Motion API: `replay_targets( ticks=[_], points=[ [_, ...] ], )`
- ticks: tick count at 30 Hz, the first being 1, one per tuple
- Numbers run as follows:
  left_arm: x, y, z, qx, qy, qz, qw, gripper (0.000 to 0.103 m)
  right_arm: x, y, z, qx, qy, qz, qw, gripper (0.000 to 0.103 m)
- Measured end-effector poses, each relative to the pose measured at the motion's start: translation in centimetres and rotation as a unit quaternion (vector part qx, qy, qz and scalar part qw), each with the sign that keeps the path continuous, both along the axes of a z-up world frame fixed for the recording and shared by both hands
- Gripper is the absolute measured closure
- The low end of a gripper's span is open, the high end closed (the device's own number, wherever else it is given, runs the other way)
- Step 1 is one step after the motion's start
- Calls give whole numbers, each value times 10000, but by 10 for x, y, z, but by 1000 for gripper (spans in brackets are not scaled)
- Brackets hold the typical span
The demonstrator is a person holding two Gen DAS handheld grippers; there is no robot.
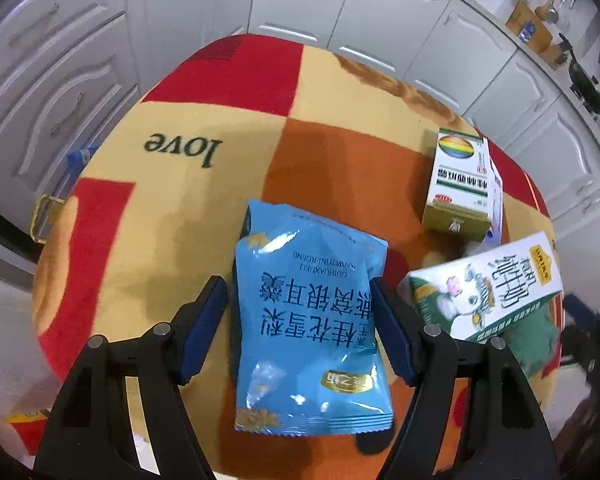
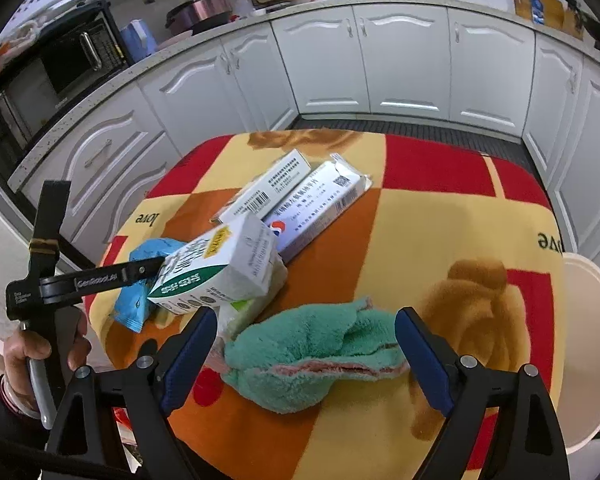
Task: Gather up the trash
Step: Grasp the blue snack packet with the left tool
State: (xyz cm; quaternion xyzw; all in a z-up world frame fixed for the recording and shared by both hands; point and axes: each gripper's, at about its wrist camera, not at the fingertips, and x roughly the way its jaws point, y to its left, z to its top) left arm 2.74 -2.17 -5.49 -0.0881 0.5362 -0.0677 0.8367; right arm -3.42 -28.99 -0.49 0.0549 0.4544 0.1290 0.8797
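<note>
Here the blue snack packet (image 1: 308, 320) lies between the left gripper's (image 1: 300, 332) open, untouching jaws.

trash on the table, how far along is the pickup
Nothing looks collected yet. In hand: the left tongs straddle the blue snack packet, apparently not yet clamped. Left: the milk carton, two medicine boxes and the packet. The right tongs hang open over the green cloth.

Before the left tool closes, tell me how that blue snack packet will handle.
The blue snack packet looks puffy and creased, so it will probably give under the pads rather than stay stiff. Its glossy film may slip. It is likely light for its size, lying flat between the left tool's open jaws.
</note>
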Motion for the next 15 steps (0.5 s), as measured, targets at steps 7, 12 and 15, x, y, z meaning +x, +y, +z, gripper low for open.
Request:
replay_targets(
  ticks=[7,12,15],
  points=[
    [-16,-2,18,662,-386,-272,9967,56,31,-3,1,721,177,-245,9969,13],
    [-30,20,30,768,-574,-169,9952,56,23,8,4,546,229,-79,9982,17],
    [-33,34,32,732,-612,-74,9954,56,7,7,5,509,197,68,9985,28]
  ],
)
